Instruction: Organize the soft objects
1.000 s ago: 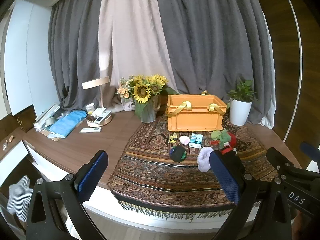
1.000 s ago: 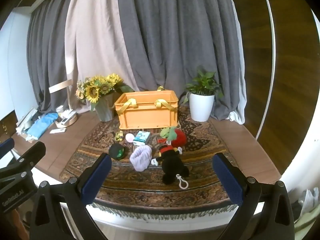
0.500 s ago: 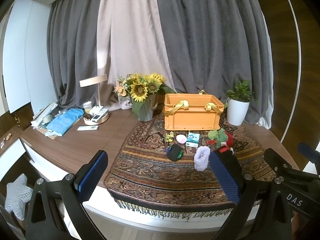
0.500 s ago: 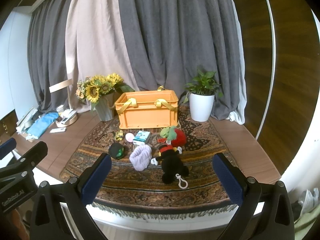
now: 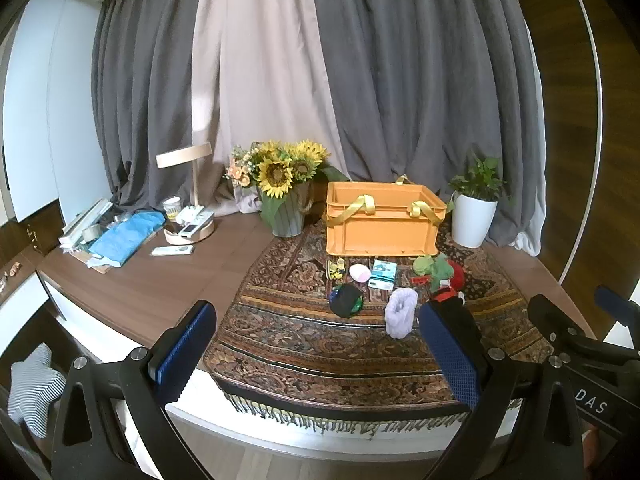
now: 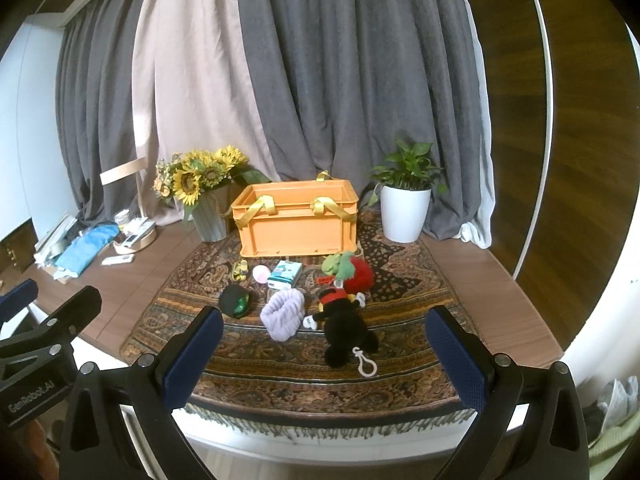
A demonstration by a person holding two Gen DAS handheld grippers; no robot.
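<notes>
An orange crate [image 6: 298,222] with yellow handles stands at the back of a patterned rug [image 6: 280,364]. In front of it lie a black plush toy [image 6: 346,326], a lilac fluffy piece [image 6: 282,314], a red and green plush [image 6: 352,270], a dark round pouch [image 6: 235,300], a pink ball [image 6: 261,273] and a small teal box [image 6: 285,274]. The crate [image 5: 382,218], lilac piece [image 5: 401,312] and pouch [image 5: 345,300] also show in the left wrist view. My left gripper [image 5: 316,354] and right gripper [image 6: 326,364] are open and empty, held before the table's front edge.
A sunflower vase [image 6: 208,200] stands left of the crate, a white potted plant [image 6: 404,210] to its right. A lamp tray [image 5: 190,230], a remote [image 5: 172,251] and blue cloth [image 5: 126,234] lie at the far left. Curtains hang behind.
Both views have shifted slightly; the table objects sit a little further off in the left wrist view. Nothing on the table has moved. Both grippers stay open.
</notes>
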